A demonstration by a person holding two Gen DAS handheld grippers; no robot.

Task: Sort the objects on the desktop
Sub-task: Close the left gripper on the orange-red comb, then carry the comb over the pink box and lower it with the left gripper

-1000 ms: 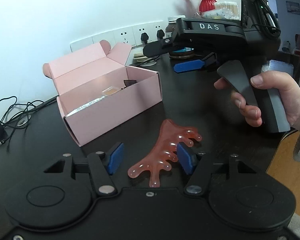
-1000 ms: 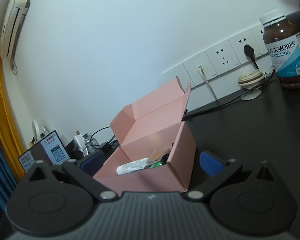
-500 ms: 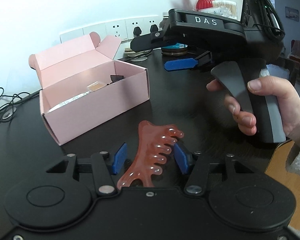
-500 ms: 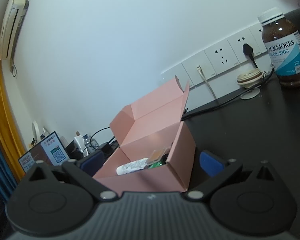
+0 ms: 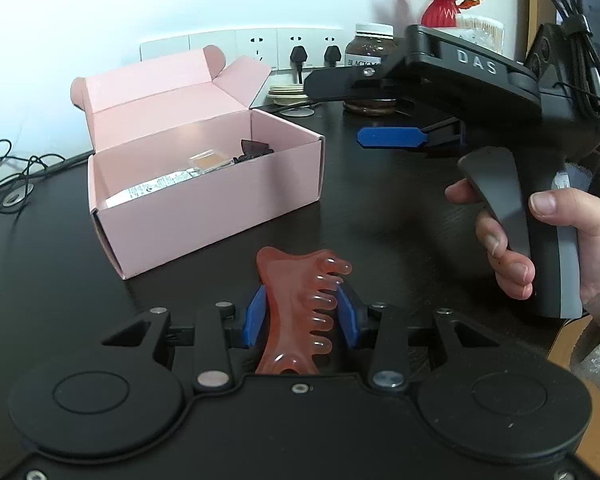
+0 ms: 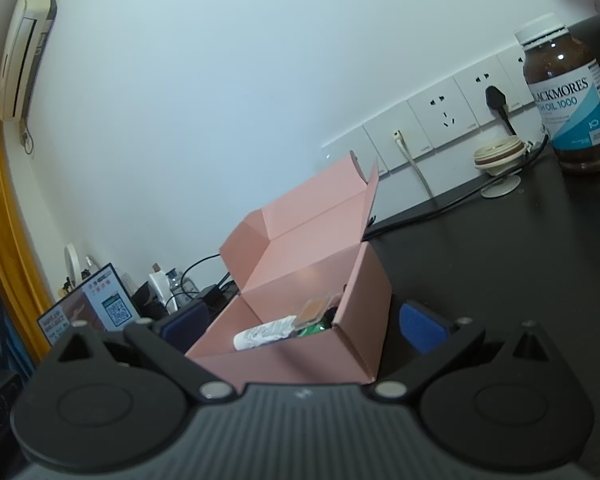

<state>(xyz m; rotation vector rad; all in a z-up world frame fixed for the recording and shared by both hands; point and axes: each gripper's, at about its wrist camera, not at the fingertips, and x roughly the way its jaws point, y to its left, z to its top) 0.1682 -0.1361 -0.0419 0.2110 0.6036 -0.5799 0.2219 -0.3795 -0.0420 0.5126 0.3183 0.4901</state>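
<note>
L gripper (image 5: 300, 316) jaws closing on pink comb (image 5: 296, 304), blue pads at both its sides, comb flat on black table (image 5: 400, 208). R gripper (image 6: 300, 324) spread wide, nothing gripped, pointing at open pink box (image 5: 204, 184) w/ small items inside, just beyond comb.

The pink comb's (image 5: 296, 312) handle end is hidden under the left gripper's body; the brown supplement bottle (image 5: 369, 60) is half hidden behind the right gripper (image 5: 392, 137); the pink box's (image 6: 300, 320) near wall hides its contents' lower parts.
</note>
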